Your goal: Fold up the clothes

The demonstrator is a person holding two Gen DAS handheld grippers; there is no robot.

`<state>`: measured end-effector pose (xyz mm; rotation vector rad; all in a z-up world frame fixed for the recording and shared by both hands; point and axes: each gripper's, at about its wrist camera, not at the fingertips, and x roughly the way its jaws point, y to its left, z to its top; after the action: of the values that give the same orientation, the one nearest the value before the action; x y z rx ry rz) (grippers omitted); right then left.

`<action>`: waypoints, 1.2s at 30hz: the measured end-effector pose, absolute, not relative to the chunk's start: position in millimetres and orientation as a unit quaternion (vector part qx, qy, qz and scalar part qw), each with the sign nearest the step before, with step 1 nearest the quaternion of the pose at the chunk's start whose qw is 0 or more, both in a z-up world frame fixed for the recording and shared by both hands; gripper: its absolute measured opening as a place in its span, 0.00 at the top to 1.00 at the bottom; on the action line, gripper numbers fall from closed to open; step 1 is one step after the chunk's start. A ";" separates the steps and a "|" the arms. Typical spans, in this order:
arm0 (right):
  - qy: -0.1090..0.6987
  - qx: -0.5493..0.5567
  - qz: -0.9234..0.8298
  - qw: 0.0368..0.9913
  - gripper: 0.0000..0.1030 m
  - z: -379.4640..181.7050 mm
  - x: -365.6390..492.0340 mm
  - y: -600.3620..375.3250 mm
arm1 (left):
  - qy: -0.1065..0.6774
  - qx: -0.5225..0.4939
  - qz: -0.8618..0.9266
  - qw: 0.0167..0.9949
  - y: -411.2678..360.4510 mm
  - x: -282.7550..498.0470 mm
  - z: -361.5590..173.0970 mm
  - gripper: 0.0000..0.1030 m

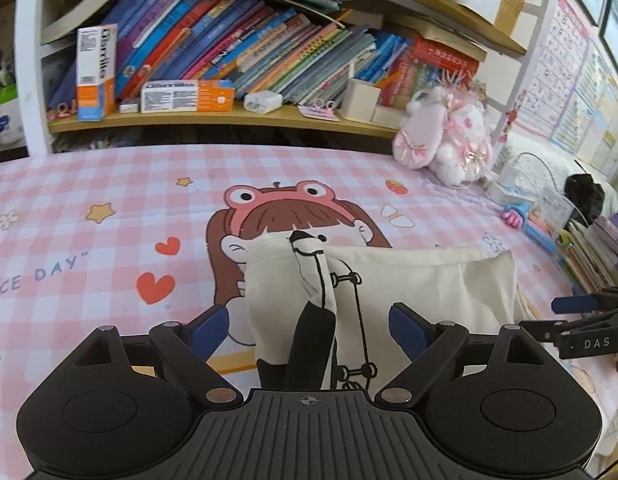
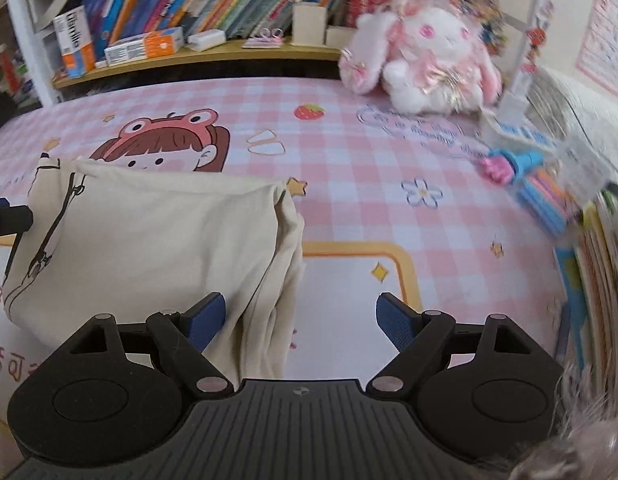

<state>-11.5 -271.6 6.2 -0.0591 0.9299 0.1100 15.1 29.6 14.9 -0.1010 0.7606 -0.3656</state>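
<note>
Both grippers hang over the shirt with their blue pads spread wide and nothing pinched between them. Left gripper (image 1: 309,322) sits above the shirt's (image 1: 421,280) printed end, where a black line drawing runs down the cream cloth and a raised fold stands up between the two fingers without touching either pad. Right gripper (image 2: 300,316) is over the opposite end of the shirt (image 2: 149,240): its left pad lies against or just above the cloth, I cannot tell which, while its right pad hovers over bare mat well clear of the cloth. From the left camera the right gripper's tip shows just past the shirt's right edge.

That shirt lies folded into a rough rectangle on the pink checked mat (image 1: 89,184), with the cartoon girl (image 1: 293,216) printed on the mat partly covered by its far edge. At the shirt's right end several layers bunch into loose vertical folds.

Beyond the shirt, at the mat's far right corner, a pink and white plush rabbit (image 2: 425,60) sits upright. A blue and pink toy (image 2: 509,164) lies to the right of the shirt, near the mat's edge, beside stacked books (image 1: 597,256). Behind the mat a shelf (image 1: 229,120) carries a leaning row of books and two orange and white boxes.
</note>
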 end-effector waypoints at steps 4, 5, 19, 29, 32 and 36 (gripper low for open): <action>0.455 -0.019 0.038 0.890 0.21 1.4 -14.6 -265.0 | 0.367 -0.038 -0.197 0.908 29.3 20.5 15.2 0.14; 0.458 -0.012 0.032 0.888 0.21 -0.2 -14.5 -265.1 | 0.365 -0.036 -0.200 0.908 29.7 21.0 15.8 0.14; 0.467 0.030 -0.020 0.884 0.21 -3.4 -14.3 -264.6 | 0.341 -0.029 -0.229 0.911 38.0 24.1 18.5 0.15; 0.431 0.029 -0.017 0.902 0.21 7.4 -19.9 -259.2 | 0.317 -0.010 -0.250 0.915 30.4 19.4 21.3 0.15; 0.419 0.028 -0.016 0.907 0.21 10.6 -21.6 -257.5 | 0.312 -0.008 -0.254 0.916 28.4 20.5 20.2 0.15; 0.407 0.022 -0.015 0.913 0.21 13.3 -23.4 -254.0 | 0.308 -0.006 -0.257 0.916 26.6 25.2 17.7 0.20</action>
<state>-23.4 -254.0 13.3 0.0448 0.8390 -0.0309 25.2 26.6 17.7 -0.0122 0.6343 -0.5281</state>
